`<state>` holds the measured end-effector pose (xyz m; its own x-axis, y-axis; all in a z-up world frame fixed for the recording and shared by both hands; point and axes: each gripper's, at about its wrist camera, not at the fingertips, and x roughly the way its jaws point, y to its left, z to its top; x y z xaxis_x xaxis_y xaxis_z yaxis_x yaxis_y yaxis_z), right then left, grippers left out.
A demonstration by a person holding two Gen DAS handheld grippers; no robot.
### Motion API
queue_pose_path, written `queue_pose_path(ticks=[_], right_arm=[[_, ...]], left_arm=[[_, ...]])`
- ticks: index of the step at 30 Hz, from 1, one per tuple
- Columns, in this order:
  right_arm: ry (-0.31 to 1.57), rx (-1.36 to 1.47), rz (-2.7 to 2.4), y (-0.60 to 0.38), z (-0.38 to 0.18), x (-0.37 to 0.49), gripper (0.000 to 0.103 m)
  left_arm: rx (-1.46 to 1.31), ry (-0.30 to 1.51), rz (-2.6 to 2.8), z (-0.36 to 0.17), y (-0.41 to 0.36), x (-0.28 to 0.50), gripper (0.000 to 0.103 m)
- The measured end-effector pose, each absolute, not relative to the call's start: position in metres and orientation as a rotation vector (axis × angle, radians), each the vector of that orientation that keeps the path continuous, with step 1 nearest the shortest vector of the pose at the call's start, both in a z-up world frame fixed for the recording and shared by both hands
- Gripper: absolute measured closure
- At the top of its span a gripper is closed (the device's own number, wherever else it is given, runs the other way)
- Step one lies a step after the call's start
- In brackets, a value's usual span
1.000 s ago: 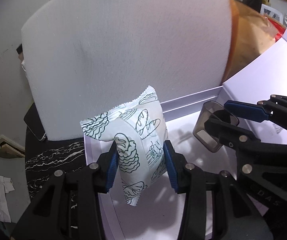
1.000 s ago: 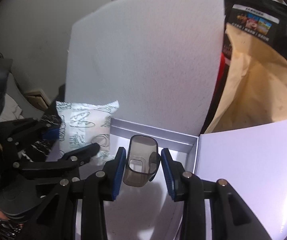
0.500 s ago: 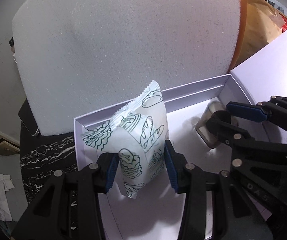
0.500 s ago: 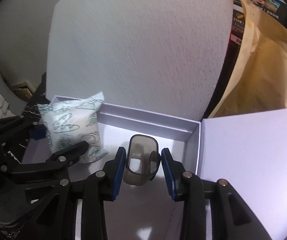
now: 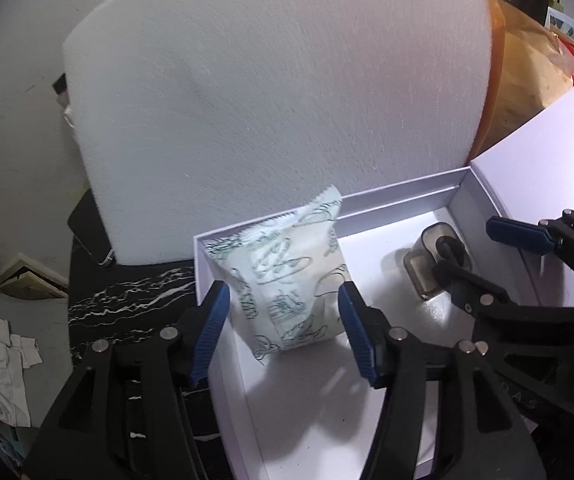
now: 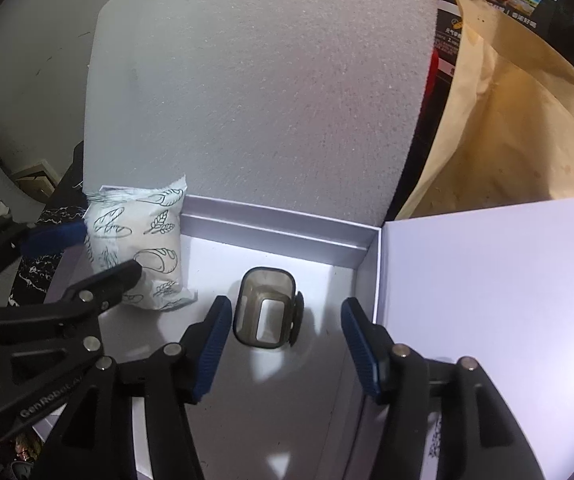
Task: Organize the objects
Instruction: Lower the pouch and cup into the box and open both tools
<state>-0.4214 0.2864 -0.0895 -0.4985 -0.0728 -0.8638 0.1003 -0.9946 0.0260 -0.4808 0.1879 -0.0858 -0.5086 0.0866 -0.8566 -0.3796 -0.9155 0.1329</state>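
Note:
A white snack packet with green bread drawings stands in the far left corner of a shallow white box. It also shows in the right wrist view. My left gripper is open, its blue pads either side of the packet and apart from it. A small smoky translucent case lies on the box floor near the far right corner; it also shows in the left wrist view. My right gripper is open around it without touching.
A big white foam sheet stands upright behind the box. The box's open lid rises on the right. A tan paper bag and dark packaging stand behind it. Black marbled tabletop lies left of the box.
Both grippers have opened. The packet has been let go and stands in the box corner. The smoky case has been let go and lies on the box floor.

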Motion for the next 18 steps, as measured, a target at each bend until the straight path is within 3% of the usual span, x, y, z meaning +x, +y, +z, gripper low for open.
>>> queue_pose_path(ticks=[18], right_arm=[[0.043, 1.393, -2.686, 0.279, -0.039, -0.383, 0.046]], left_arm=[[-1.291, 0.406, 2.557, -0.004, 0.178, -0.429, 0.045]])
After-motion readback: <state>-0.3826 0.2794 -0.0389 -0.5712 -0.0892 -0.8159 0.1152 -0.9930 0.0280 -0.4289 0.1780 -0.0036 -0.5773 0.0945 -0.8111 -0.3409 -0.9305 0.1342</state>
